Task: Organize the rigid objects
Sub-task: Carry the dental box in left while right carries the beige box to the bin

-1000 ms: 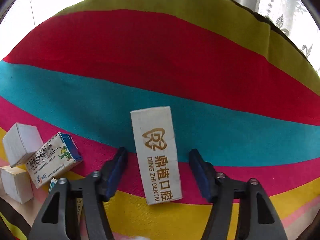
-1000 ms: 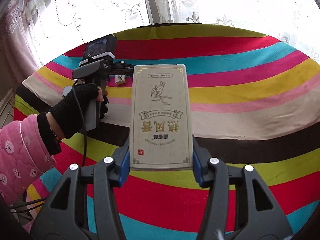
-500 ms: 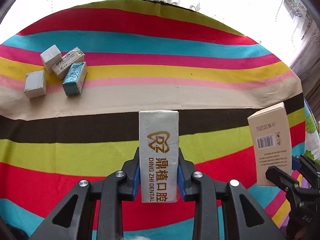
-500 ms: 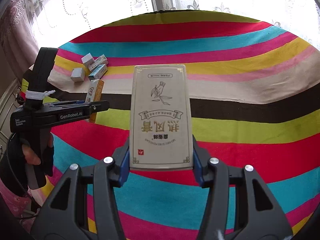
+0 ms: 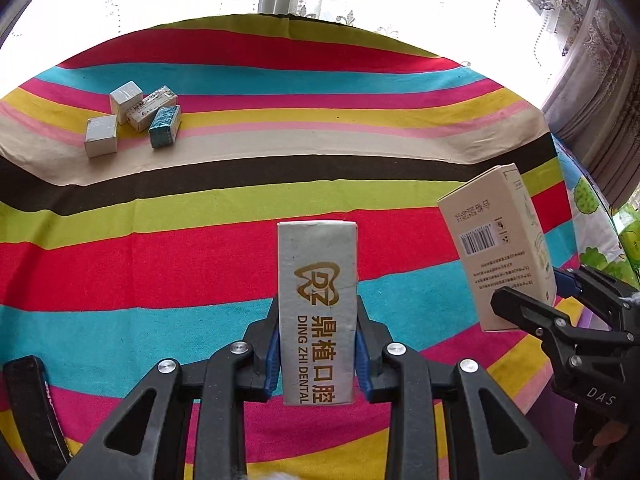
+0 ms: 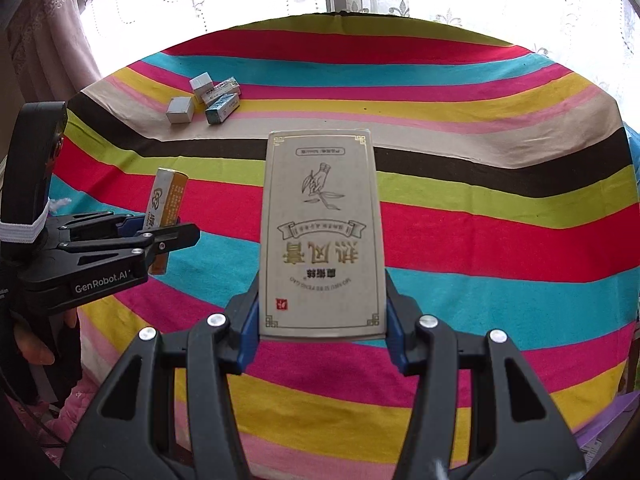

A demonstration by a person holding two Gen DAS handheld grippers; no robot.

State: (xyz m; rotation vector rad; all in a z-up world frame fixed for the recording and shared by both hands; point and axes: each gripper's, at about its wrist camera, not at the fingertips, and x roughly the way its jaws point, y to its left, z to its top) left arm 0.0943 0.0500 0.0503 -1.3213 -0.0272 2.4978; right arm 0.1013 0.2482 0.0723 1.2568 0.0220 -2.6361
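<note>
- Blue-padded jaws of the left gripper [image 5: 317,354] are being pressed on the narrow dental box [image 5: 317,312], held upright above the striped cloth [image 5: 160,264].
- Beside it, the tall beige box [image 6: 322,236] is being clamped by the right gripper [image 6: 322,330].
- Four small boxes [image 5: 134,118] are being left far ahead, leftward.

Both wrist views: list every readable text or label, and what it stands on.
"DING ZHI DENTAL", with a DZ tooth logo: narrow box in the left gripper.
"GenRobot.AI": left gripper body.
"DAS": right gripper body.
Upside-down Chinese title, barcode, fine print: large box in the right gripper, unreadable.
Small boxes: too small.
</note>
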